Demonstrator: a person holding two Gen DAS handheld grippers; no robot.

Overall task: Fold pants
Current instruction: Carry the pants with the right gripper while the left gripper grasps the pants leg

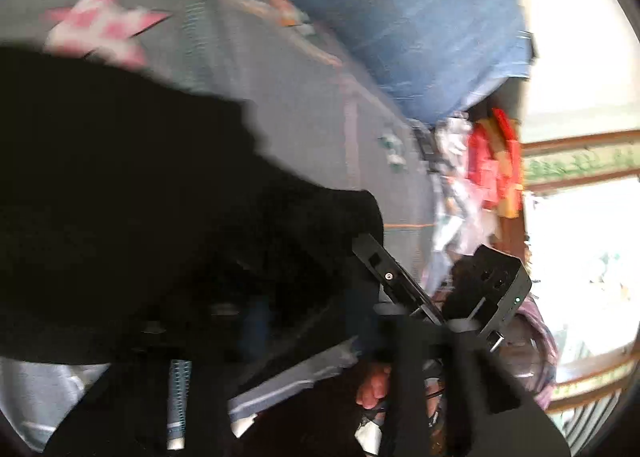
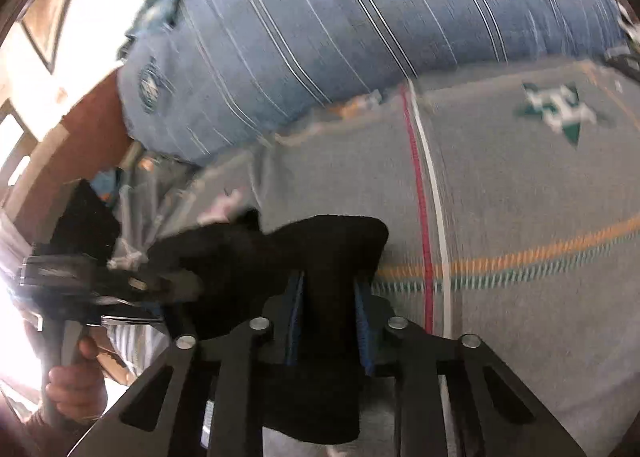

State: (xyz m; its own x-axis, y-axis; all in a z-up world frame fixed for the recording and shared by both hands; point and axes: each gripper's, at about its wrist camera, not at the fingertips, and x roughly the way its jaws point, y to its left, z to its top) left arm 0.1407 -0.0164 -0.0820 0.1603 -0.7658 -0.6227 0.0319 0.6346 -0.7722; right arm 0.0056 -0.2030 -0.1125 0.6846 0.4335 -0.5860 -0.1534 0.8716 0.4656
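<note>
The black pants (image 1: pixel 132 197) fill the left and middle of the left wrist view, draped over the front of my left gripper (image 1: pixel 224 341), whose jaws are mostly hidden by the cloth. In the right wrist view my right gripper (image 2: pixel 330 297) is shut on a bunched band of the black pants (image 2: pixel 332 249), held between its blue pads (image 2: pixel 364 317) above the grey bedspread (image 2: pixel 520 197). The other gripper (image 2: pixel 80 281) and the hand holding it show at the left of that view. The right gripper's body (image 1: pixel 460 297) shows in the left wrist view.
A grey bedspread (image 1: pixel 304 105) with star patches and coloured stripes lies underneath. A big blue striped pillow (image 2: pixel 360 25) lies at its far edge. Red and white items (image 1: pixel 492 161) are piled by the bed. Bright windows (image 1: pixel 584 257) with wooden frames are beyond.
</note>
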